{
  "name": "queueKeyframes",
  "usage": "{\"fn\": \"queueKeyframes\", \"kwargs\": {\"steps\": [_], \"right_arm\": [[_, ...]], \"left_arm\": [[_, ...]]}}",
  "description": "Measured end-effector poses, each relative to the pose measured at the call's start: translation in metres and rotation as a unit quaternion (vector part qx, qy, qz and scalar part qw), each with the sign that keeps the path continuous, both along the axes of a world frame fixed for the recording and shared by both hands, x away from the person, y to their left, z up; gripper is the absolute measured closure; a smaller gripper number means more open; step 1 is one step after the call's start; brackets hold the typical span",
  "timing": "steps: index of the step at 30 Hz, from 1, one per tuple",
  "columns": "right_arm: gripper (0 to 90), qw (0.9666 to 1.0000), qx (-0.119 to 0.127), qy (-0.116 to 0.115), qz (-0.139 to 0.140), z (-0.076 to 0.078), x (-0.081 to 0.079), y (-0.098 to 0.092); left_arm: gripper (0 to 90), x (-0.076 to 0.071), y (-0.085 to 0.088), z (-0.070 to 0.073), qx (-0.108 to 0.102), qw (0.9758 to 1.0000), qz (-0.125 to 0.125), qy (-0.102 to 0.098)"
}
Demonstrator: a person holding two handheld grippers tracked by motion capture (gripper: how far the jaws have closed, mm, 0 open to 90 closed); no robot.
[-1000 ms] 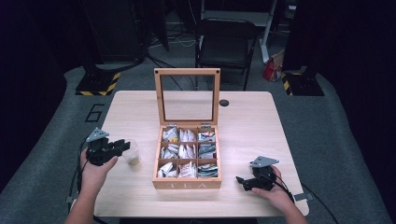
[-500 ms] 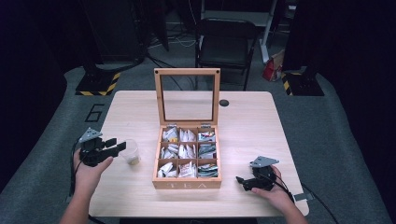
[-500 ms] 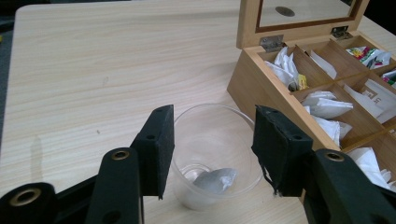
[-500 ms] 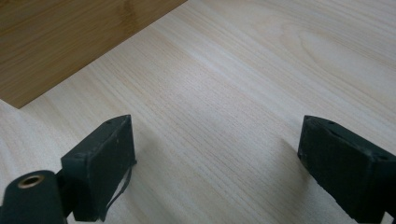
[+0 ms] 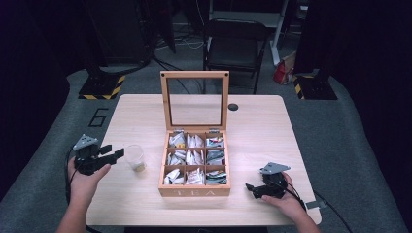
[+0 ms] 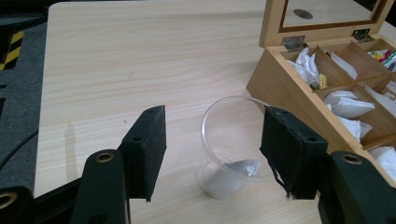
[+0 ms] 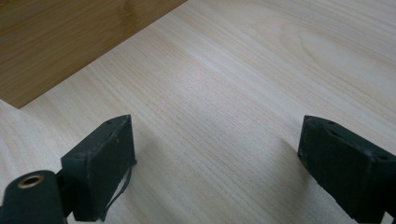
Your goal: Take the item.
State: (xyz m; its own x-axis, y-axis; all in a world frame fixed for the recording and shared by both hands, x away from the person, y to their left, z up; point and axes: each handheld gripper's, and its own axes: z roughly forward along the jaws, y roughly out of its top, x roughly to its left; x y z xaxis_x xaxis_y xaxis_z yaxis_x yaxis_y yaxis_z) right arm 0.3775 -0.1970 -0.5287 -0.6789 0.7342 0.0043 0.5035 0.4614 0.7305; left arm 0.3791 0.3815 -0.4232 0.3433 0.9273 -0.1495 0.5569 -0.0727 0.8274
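A clear plastic cup (image 5: 135, 158) stands on the table left of the open wooden tea box (image 5: 194, 191). In the left gripper view the cup (image 6: 233, 140) holds a pale tea bag (image 6: 243, 167) at its bottom. My left gripper (image 5: 112, 153) points at the cup from the left and its jaws have just been opening. The cup sits just beyond the left gripper's (image 6: 217, 140) tips and the pads do not press on it. My right gripper (image 5: 250, 188) rests at the front right, open over bare wood (image 7: 215, 140), with nothing between its jaws.
The box's glass lid (image 5: 194, 75) stands upright at the back. Its compartments hold several tea bags (image 5: 194, 158). A small dark disc (image 5: 233, 107) lies on the far table. A chair (image 5: 235, 46) stands behind the table. The box corner (image 7: 70, 42) is near the right gripper.
My left gripper has drawn back to the left, away from the cup, and its jaws stand wider. The cup stays where it was. The right gripper has not moved.
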Motion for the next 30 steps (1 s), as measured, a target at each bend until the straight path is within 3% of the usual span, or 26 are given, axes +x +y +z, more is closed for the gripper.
{"fn": "queueKeyframes", "kwargs": {"steps": [16, 30], "right_arm": [[10.2, 1.0, 0.0, 0.0, 0.0, 0.0, 0.0, 0.0], [10.2, 1.0, 0.0, 0.0, 0.0, 0.0, 0.0, 0.0]], "left_arm": [[39.5, -0.013, 0.009, -0.012, 0.004, 0.9999, 0.007, 0.01], [39.5, -0.023, 0.02, -0.035, -0.001, 0.9994, 0.018, 0.029]]}}
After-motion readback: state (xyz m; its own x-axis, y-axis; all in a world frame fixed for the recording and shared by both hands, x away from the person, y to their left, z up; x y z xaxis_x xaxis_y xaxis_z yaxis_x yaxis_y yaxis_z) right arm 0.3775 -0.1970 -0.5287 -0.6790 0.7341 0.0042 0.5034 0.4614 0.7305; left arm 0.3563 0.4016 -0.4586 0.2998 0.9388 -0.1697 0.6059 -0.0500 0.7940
